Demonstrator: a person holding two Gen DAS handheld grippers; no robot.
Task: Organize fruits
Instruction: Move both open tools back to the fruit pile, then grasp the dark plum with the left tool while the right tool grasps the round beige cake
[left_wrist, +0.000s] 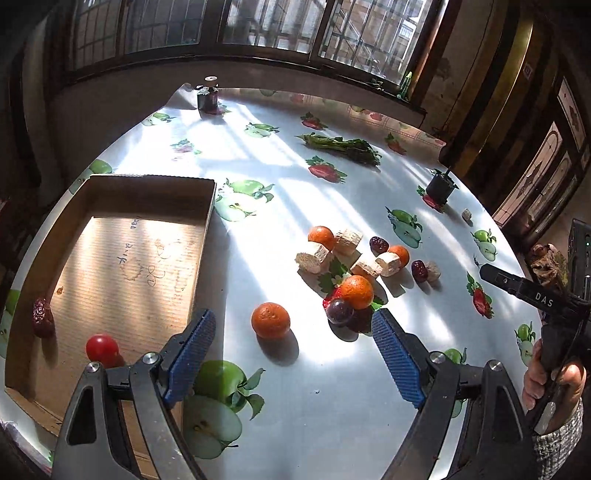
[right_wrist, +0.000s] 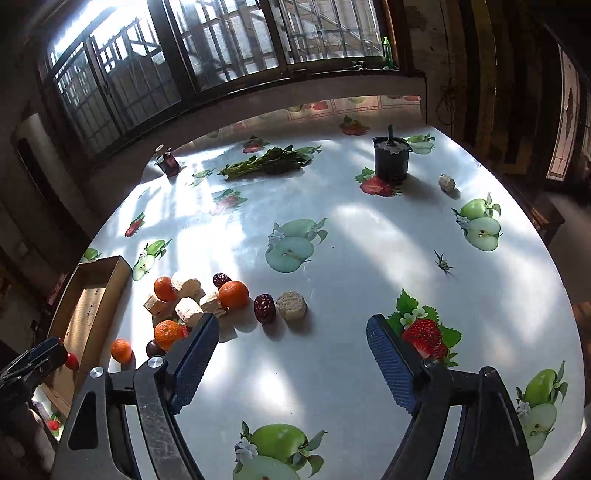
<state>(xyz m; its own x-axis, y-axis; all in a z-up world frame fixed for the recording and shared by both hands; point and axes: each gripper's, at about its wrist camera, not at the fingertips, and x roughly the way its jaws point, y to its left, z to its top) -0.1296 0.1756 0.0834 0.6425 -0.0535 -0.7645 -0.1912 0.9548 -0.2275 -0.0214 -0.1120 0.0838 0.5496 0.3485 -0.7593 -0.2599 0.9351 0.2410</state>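
Both grippers stand with their blue pads spread wide and nothing between them. Left gripper (left_wrist: 293, 328) hangs above the surface (left_wrist: 332, 406), its left finger over the near right corner of the cardboard tray (left_wrist: 122, 258), its right finger beside the fruit cluster. Right gripper (right_wrist: 291, 343) hangs over bare surface to the right of the cluster; a hand (left_wrist: 554, 380) grasps its handle at the right edge of the left wrist view.

One lone mandarin (left_wrist: 270, 320) lies just ahead of the left gripper, between its pads as seen from the left wrist, apart from the tray. Right of it, a dark grape (left_wrist: 339, 311) touches a second mandarin (left_wrist: 357, 291). Beyond these, two more mandarins (left_wrist: 320, 236) lie among pale cut cylinder pieces (left_wrist: 313, 257) and dark red dates (left_wrist: 419, 270).

Inside the tray, a cherry tomato (left_wrist: 102, 349) rests near the front edge and a red date (left_wrist: 42, 316) leans against the left wall.

Farther back, a bundle of green stalks (left_wrist: 343, 146), a black pot (left_wrist: 439, 186) and a small dark jar (left_wrist: 207, 98) stand well apart on the fruit-printed cloth.
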